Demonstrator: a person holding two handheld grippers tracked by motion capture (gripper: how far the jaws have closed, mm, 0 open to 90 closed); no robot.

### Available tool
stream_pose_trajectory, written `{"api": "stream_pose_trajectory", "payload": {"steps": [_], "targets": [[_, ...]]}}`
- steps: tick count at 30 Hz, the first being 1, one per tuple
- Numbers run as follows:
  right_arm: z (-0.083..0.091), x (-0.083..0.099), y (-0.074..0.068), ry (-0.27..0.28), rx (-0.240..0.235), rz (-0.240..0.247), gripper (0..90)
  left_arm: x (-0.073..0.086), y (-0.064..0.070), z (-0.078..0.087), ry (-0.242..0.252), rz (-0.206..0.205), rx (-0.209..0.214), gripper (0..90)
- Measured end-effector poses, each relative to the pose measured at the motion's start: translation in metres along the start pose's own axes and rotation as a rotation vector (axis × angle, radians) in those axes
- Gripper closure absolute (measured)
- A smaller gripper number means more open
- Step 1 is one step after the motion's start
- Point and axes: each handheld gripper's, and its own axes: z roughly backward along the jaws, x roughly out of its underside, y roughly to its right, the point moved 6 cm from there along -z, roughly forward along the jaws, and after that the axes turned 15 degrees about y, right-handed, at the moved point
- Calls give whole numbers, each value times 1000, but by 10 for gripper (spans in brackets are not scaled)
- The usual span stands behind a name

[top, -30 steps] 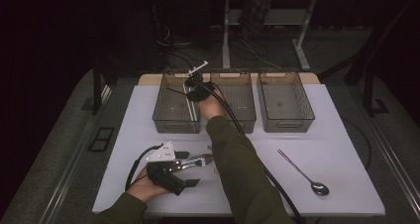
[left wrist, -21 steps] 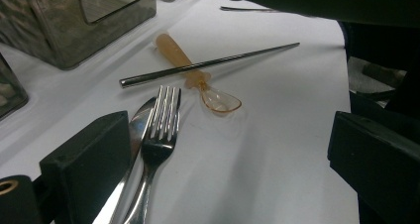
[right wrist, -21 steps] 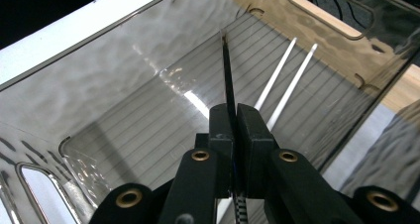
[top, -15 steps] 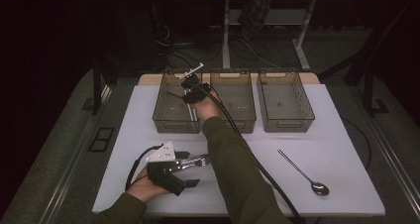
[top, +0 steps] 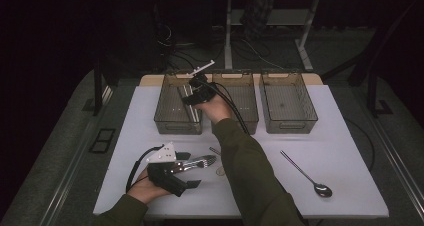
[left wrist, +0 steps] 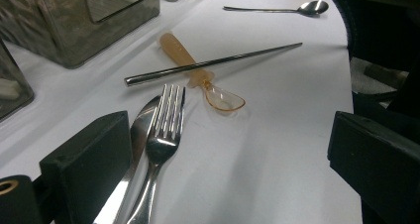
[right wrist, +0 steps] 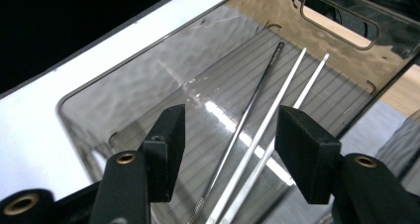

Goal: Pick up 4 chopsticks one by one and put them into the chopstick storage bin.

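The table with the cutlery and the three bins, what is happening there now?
A person is sorting cutlery into bins. The right tool is open over the left bin, where three chopsticks lie. The left tool is open low on the table, with a fork and a knife beside its jaw. Ahead lie a metal chopstick across an amber plastic spoon and, farther off, a long metal spoon.

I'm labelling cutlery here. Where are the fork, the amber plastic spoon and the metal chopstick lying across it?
fork (left wrist: 167, 116): left gripper view, on its tines.
amber plastic spoon (left wrist: 225, 99): left gripper view, on its bowl.
metal chopstick (left wrist: 247, 55): left gripper view, along its shaft.
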Motion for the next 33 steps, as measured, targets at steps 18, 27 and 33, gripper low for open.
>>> {"api": "stream_pose_trajectory", "payload": {"steps": [18,27,33], "targets": [[73,31,1,58,-110,32,356,1,0,0,-2,4,0,22],[105,51,7,94,-137,17,343,2,-3,-1,-7,10,-20,21],[129,62,9,109,-148,38,341,2,-4,-1,-8,4,-30,21]]}}
